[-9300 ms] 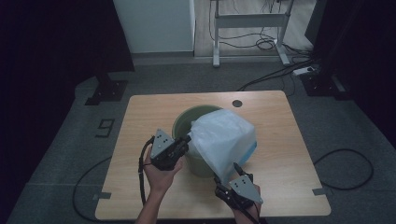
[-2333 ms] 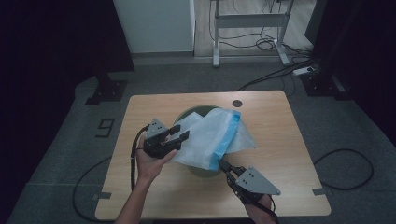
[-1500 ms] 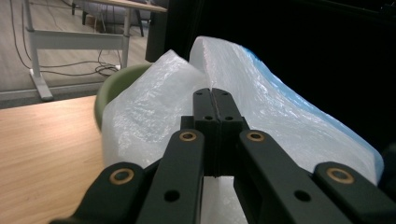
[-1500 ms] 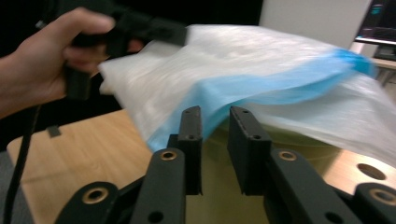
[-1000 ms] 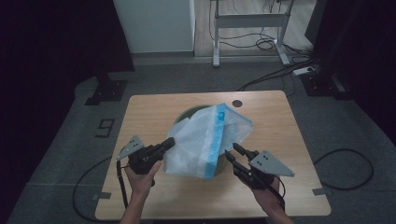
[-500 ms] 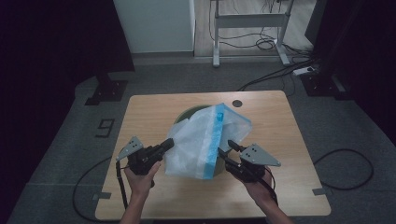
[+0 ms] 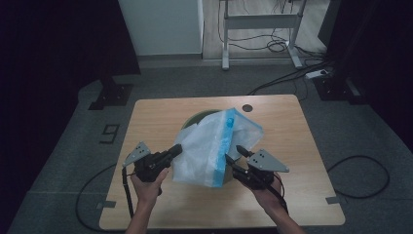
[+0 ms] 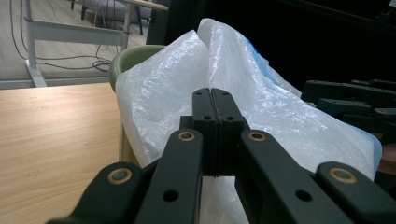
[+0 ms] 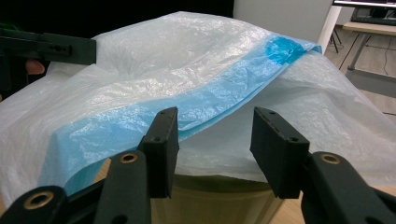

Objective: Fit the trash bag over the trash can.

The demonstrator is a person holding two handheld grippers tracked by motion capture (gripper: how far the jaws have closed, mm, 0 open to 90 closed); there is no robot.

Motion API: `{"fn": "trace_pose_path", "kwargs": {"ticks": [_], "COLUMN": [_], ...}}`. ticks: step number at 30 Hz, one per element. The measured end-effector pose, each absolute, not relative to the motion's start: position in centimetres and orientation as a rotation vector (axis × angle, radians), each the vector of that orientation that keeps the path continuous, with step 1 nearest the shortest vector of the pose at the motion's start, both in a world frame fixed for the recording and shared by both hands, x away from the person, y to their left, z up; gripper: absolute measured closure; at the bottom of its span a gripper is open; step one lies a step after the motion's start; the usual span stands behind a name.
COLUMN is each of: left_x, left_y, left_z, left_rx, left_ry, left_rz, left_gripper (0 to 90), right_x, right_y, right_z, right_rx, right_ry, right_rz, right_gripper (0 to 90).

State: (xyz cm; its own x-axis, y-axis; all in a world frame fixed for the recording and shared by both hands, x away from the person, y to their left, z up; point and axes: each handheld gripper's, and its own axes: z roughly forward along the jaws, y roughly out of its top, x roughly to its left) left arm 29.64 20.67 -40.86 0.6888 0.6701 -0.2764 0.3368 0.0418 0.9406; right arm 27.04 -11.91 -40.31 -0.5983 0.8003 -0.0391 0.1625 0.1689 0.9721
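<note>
the bag [image 7: 214, 146] is a thin white plastic one with a blue band [image 9: 154, 116] along its mouth edge. it lies draped over the green bin [image 7: 197, 118] in the middle of the table [image 7: 292, 126], not yet pulled down around the rim. i think the job is to line the bin with it.

my left gripper [image 7: 175, 149] is at the bag's left side. in the left gripper view its jaws are pressed flat together, and the white plastic sits right at and behind them. it looks like a fold is pinched there, but i cannot see the plastic between the pads, so i can't be sure.

my right gripper [image 7: 234, 153] is at the bag's near right side. in the right gripper view [image 9: 212, 140] its jaws stand wide apart with nothing in them. the blue band hangs just past the tips and a bit above them. the band runs long ways from low on the left up to high on the right in that view, and crosses the gap at a slant.

so the right gripper is the free one and the one close to the blue edge. it needs to go a little forward and up, so the band slips between the jaws, then close. the plastic is thin and floppy, so it could slide away or bunch up.
</note>
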Motion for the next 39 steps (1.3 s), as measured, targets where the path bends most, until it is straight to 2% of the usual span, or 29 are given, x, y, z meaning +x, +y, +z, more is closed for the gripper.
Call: {"fn": "trace_pose_path", "kwargs": {"ticks": [39], "left_x": [30.4], "left_y": [21.6], "left_z": [-42.0], "left_rx": [1.505], "left_ry": [0.893], "left_rz": [0.247], "left_gripper": [87.7], "right_x": [29.6], "right_y": [-10.7], "right_z": [-38.8], "right_rx": [0.908], "right_ry": [2.0], "right_rz": [1.286], "right_gripper": [49.5]}}
